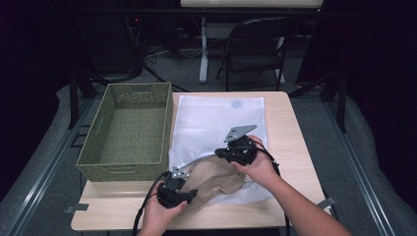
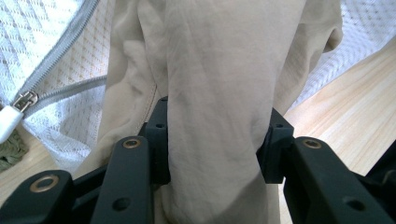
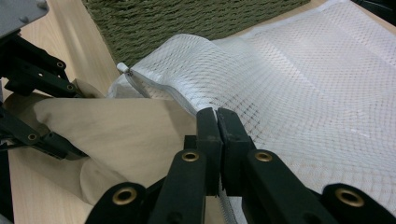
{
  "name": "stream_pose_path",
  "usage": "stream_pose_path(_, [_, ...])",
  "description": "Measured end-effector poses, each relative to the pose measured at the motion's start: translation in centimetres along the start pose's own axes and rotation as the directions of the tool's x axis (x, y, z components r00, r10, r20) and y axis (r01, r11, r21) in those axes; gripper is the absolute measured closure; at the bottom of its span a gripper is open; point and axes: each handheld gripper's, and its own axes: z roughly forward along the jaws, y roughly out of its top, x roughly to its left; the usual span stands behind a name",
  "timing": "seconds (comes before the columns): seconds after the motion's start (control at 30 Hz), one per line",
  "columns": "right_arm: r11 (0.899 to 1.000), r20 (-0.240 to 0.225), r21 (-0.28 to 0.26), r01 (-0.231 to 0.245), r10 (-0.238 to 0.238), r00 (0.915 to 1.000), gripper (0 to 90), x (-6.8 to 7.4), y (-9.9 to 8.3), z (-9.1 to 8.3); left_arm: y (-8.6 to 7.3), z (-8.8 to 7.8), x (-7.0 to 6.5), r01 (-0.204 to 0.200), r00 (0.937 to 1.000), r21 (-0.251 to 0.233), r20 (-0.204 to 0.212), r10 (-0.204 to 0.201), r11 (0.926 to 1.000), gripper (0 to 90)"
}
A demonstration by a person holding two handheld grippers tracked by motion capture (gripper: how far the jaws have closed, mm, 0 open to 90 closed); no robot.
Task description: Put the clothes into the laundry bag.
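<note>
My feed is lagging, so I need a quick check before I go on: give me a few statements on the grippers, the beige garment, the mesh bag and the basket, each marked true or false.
1. The left gripper has the beige garment between its jaws. True.
2. The right gripper stands wide open above the table. False: its jaws are closed on the edge of the white mesh laundry bag.
3. The green woven basket holds folded clothes. False: nothing lies in it.
4. The mesh laundry bag has a grey zipper. True.
5. The garment lies fully inside the basket. False: it is at the bag's opening, on the wooden table.
</note>
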Motion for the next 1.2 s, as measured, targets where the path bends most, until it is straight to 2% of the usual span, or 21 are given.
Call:
stream_pose_path(0.23, [1.000, 0.005, -0.006, 0.005, -0.005, 1.0000, 88.5, 0.2, 0.1, -0.2, 0.7, -0.1, 0.0, 0.014, 0.9999, -0.017, 0.002, -0.014, 0.9998, 58.8])
stream_pose_path(0.47, [1.000, 0.005, -0.014, 0.015, -0.015, 0.9999, 88.5, 0.3, 0.4, -0.5, 1.6, -0.2, -0.3, -0.001, 0.9999, -0.030, -0.012, 0.000, 0.9996, 59.2])
stream_pose_path(0.7, [1.000, 0.005, -0.022, 0.018, -0.018, 0.9998, 88.5, 0.4, 0.5, -0.5, 2.8, 0.4, -0.3, 0.019, 0.9995, -0.044, -0.023, -0.020, 0.9988, 59.5])
stream_pose_path(0.9, [1.000, 0.002, -0.025, 0.017, -0.017, 0.9999, 88.5, 0.4, 0.6, -0.5, 3.6, 1.0, -0.1, 0.056, 0.9975, -0.061, -0.040, -0.058, 0.9966, 59.9])
stream_pose_path(1.03, [1.000, -0.001, -0.023, 0.020, -0.020, 0.9998, 88.5, 0.4, 0.6, -0.5, 4.0, 1.4, 0.1, 0.055, 0.9966, -0.069, -0.058, -0.059, 0.9961, 60.0])
stream_pose_path(1.2, [1.000, -0.002, -0.024, 0.019, -0.019, 0.9998, 88.5, 0.5, 0.6, -0.4, 4.4, 1.7, 0.3, 0.079, 0.9946, -0.085, -0.061, -0.084, 0.9933, 60.1])
